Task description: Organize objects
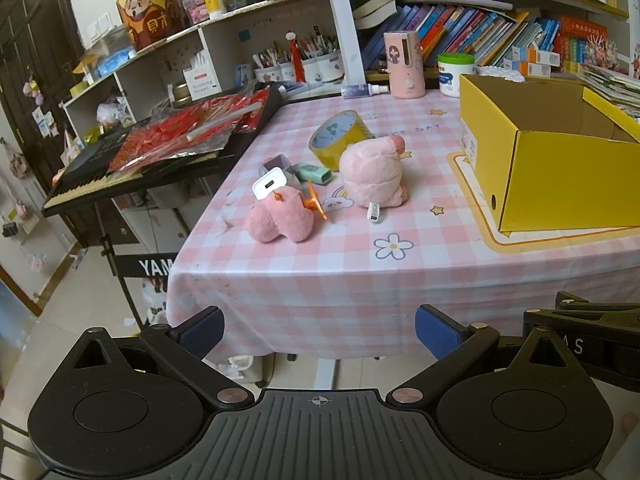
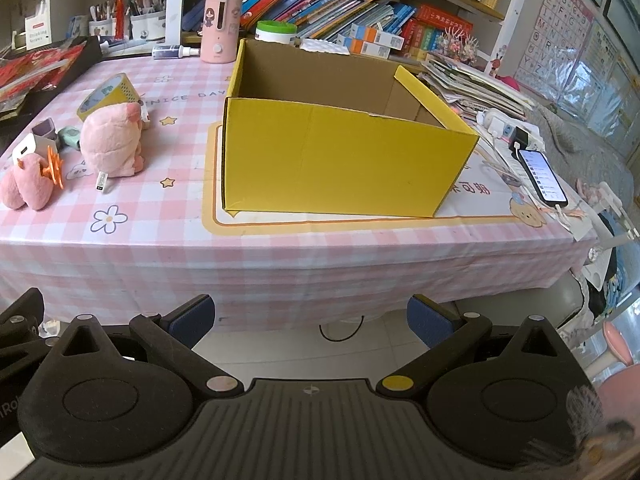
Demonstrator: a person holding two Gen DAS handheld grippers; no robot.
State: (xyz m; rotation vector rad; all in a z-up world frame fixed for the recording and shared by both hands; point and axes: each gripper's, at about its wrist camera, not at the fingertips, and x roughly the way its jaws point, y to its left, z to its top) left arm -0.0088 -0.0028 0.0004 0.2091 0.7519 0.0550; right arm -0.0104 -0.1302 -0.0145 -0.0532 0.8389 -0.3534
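Note:
On the pink checked tablecloth [image 1: 320, 264] lie a pink plush toy [image 1: 372, 174] with a white tag, a smaller pink plush [image 1: 280, 218] with an orange clip [image 1: 316, 202], a white charger [image 1: 270, 184], a mint eraser-like block [image 1: 314, 172], a small grey box [image 1: 276, 163] and a yellow tape roll [image 1: 340, 138]. An open yellow cardboard box [image 2: 340, 160] stands to their right and looks empty inside. My left gripper [image 1: 320, 332] is open, below the table's front edge. My right gripper [image 2: 310, 318] is open, also off the table in front of the box.
A keyboard [image 1: 160, 152] with red packets stands left of the table. Bookshelves, pen cups, a pink dispenser [image 1: 404, 64] and a white jar [image 1: 454, 74] line the back. A phone [image 2: 542, 176] on a cable and stacked papers lie right of the box.

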